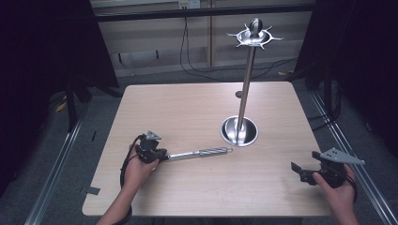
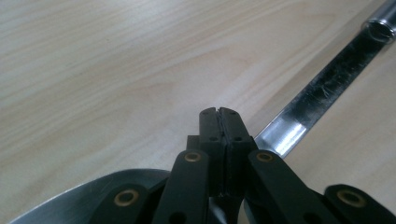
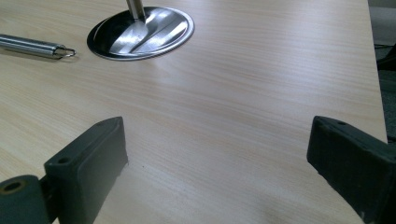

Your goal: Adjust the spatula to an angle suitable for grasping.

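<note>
Near the table's point(image 1: 197, 103) front, left gripper point(image 1: 162, 154) clamps metal utensil point(image 1: 199, 153), lying level.

I am working in what is looking like a lab or test bay: a bare wooden table point(image 1: 197, 108) is standing between dark curtains point(image 1: 42, 56), metal floor rails point(image 1: 56, 164) and loose cables point(image 1: 187, 56) by the wall.
</note>
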Available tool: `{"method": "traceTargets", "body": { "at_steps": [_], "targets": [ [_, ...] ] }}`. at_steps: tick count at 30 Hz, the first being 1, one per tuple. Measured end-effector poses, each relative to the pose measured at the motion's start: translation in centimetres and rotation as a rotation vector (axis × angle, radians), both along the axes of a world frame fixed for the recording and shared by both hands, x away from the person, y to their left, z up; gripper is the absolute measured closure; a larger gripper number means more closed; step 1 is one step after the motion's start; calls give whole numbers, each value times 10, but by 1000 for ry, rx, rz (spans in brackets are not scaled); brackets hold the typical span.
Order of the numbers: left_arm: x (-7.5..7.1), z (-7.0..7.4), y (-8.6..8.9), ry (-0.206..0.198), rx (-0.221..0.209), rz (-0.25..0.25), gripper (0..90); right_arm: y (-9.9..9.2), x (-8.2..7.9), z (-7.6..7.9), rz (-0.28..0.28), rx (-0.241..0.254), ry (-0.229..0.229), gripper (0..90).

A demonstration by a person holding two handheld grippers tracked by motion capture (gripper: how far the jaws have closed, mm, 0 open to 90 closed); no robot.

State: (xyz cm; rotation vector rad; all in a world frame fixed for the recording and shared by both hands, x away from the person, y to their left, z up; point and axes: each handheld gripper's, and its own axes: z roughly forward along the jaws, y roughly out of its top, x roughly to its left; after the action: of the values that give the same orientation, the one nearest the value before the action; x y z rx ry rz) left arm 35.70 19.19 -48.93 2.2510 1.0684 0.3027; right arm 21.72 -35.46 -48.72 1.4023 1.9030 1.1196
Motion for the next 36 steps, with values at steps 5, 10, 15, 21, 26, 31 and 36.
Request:
{"method": "traceTargets", "body": {
  "at_steps": [5, 10, 15, 21, 26, 31, 36],
  "targets": [
    [-7, 0, 3, 29, -7, -13, 890, 2, 2, -1, 2, -10, 0, 48],
    [-13, 1, 3, 49, -22, -21, 891, 7, 7, -2, 19, -8, 8, 48],
    [-10, 8, 4, 61, -9, -67, 828, 10, 11, -2, 32, -10, 6, 48],
    [-7, 17, 2, 64, -22, -170, 690, 12, 12, -3, 37, -12, 13, 48],
    [-8, 21, -3, 69, 7, -258, 613, 11, 12, -4, 37, -16, 9, 48],
    [-9, 20, -10, 73, 29, -314, 602, 12, 12, -4, 40, -12, 21, 48],
    [-7, 20, -14, 85, 58, -351, 593, 12, 12, -4, 41, -11, 20, 48]
  ]
}}
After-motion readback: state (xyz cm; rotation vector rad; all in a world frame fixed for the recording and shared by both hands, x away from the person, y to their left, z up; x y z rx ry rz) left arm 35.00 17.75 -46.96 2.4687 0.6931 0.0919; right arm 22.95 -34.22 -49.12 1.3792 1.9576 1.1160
